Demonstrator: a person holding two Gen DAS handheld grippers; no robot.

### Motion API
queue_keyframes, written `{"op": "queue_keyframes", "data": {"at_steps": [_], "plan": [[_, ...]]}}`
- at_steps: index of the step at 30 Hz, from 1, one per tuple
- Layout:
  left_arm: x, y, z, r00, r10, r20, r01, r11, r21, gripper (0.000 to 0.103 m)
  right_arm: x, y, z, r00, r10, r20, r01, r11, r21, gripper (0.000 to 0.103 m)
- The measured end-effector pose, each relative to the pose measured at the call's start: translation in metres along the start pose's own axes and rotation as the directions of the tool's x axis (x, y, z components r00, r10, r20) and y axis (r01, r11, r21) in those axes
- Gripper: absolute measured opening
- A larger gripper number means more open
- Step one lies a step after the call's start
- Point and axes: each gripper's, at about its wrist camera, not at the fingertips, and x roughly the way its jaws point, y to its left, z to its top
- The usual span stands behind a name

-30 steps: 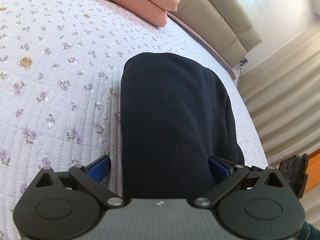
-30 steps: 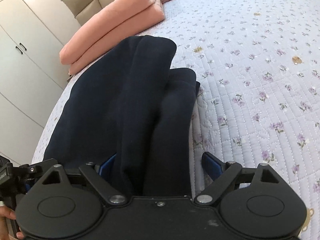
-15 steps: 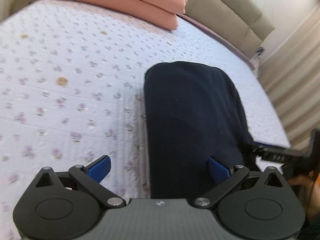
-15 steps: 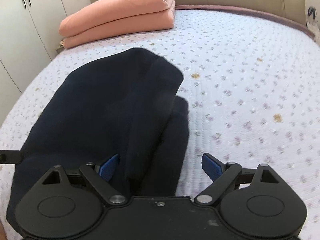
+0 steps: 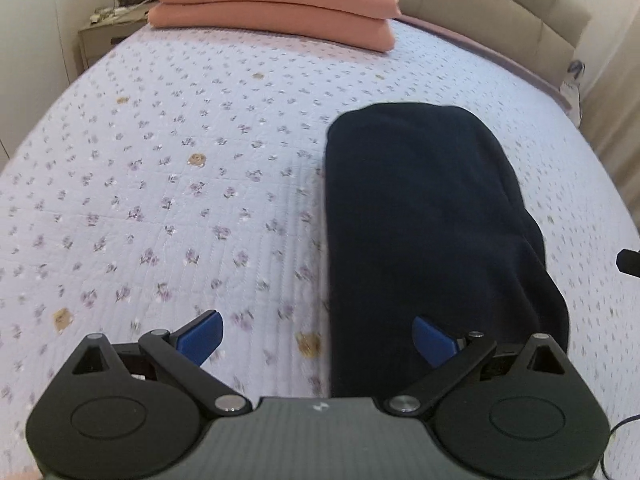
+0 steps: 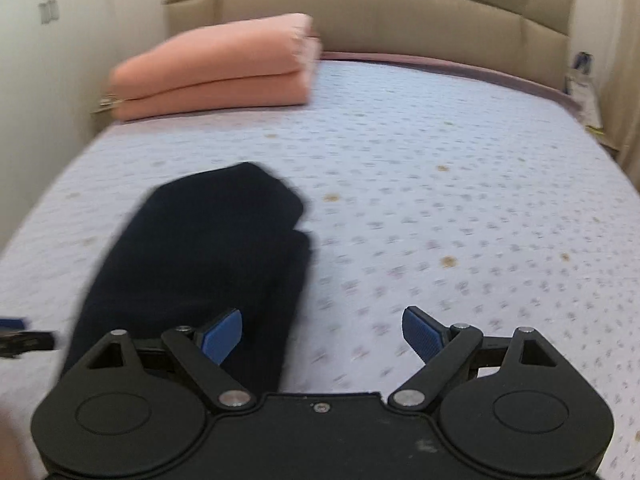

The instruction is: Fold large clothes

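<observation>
A dark navy garment (image 5: 424, 216) lies folded into a long narrow bundle on the flowered bedspread (image 5: 168, 184). In the left wrist view it fills the right half of the frame, and my left gripper (image 5: 318, 334) hangs open above its left edge, one blue pad over the cloth and one over the quilt. From the right wrist camera the same garment (image 6: 208, 256) sits at lower left, blurred by motion. My right gripper (image 6: 322, 334) is open beside its right edge, holding nothing.
Folded pink bedding (image 5: 276, 8) lies stacked at the head of the bed, near the padded beige headboard (image 6: 360, 12). A bedside table (image 5: 104, 36) stands at the far left. A cupboard wall (image 6: 52, 60) runs along the left. Bare quilt (image 6: 460, 200) spreads to the right.
Both grippers have pulled back and lifted away from the garment, which lay between their fingers a second ago. The views have swung to face the headboard. The garment stays folded on the bed.
</observation>
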Motion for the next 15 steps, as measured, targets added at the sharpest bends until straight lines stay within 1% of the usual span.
{"op": "queue_keyframes", "data": {"at_steps": [2,3,5,7,10,12,15], "plan": [[-0.011,-0.008,-0.007,1.000,-0.019,0.001,0.019,1.000,-0.011,0.103,-0.013,0.010,-0.011,0.999,0.032,0.029,-0.033,0.999,0.039,0.103],[-0.016,-0.011,-0.011,1.000,-0.021,0.005,0.021,1.000,-0.019,0.103,-0.018,0.016,-0.016,0.999,0.042,0.026,-0.044,0.997,0.056,0.103],[-0.026,-0.018,-0.017,1.000,-0.016,0.020,0.017,0.999,-0.031,0.103,-0.018,0.028,-0.027,0.998,0.063,-0.009,-0.063,0.997,0.054,0.103],[-0.032,-0.023,-0.020,1.000,-0.011,0.026,0.011,1.000,-0.028,0.103,-0.011,0.039,-0.034,0.997,0.060,-0.058,-0.058,0.998,0.025,0.103],[-0.037,-0.030,-0.023,0.999,-0.002,0.052,0.003,1.000,-0.007,0.103,-0.004,0.051,-0.045,0.993,0.058,-0.103,-0.058,0.998,0.005,0.103],[-0.035,-0.030,-0.025,0.999,0.000,0.047,0.001,1.000,-0.013,0.103,0.000,0.054,-0.047,0.990,0.069,-0.122,-0.069,0.998,0.005,0.103],[-0.027,-0.031,-0.029,0.999,0.036,0.036,-0.036,0.999,0.006,0.103,-0.001,0.056,-0.050,0.982,0.126,-0.142,-0.120,0.992,0.049,0.103]]}}
